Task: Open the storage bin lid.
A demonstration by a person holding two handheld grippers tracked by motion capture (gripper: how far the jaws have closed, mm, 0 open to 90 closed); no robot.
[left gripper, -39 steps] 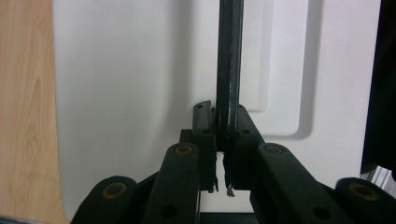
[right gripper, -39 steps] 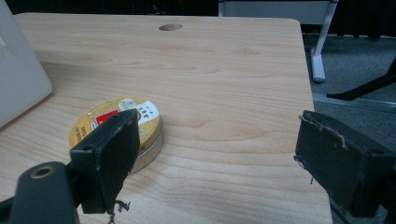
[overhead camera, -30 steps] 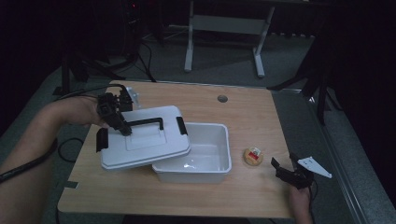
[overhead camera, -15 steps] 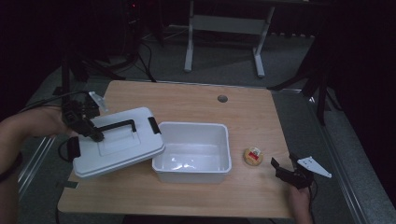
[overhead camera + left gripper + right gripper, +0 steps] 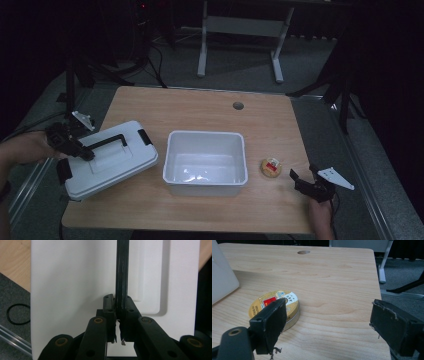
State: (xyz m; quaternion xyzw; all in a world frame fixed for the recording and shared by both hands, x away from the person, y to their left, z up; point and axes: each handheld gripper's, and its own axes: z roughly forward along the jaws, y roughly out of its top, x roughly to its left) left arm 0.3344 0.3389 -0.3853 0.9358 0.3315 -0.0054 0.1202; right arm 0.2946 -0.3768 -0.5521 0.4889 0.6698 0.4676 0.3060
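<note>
High view: lid (image 5: 107, 159) sits at the table's (image 5: 200, 107) left edge, its near-left corner hanging past the edge, well apart from the bin (image 5: 206, 162). Left gripper (image 5: 82, 151) pinches the lid's black handle (image 5: 102, 144). Bin is centre-front, open, with bare wood behind it up to the grommet hole (image 5: 238, 105). Tin (image 5: 271, 167) lies just right of the bin, not touching. Right gripper (image 5: 303, 182) hovers at the near-right corner, near the tin, with a strip of free table between.

Left gripper view: jaws pressed together on the handle (image 5: 122, 277), white lid (image 5: 75, 285) beneath; floor and a black ring (image 5: 18, 314) show past the lid's edge.

Right gripper view: jaws spread wide, nothing between them; tin (image 5: 274, 307) sits behind the left jaw, bin wall (image 5: 222, 277) at far left, table edge close on the right.

Versus 0.5 s ago: lid is further left and lower, gap to bin wider. Right gripper and tin unchanged.
</note>
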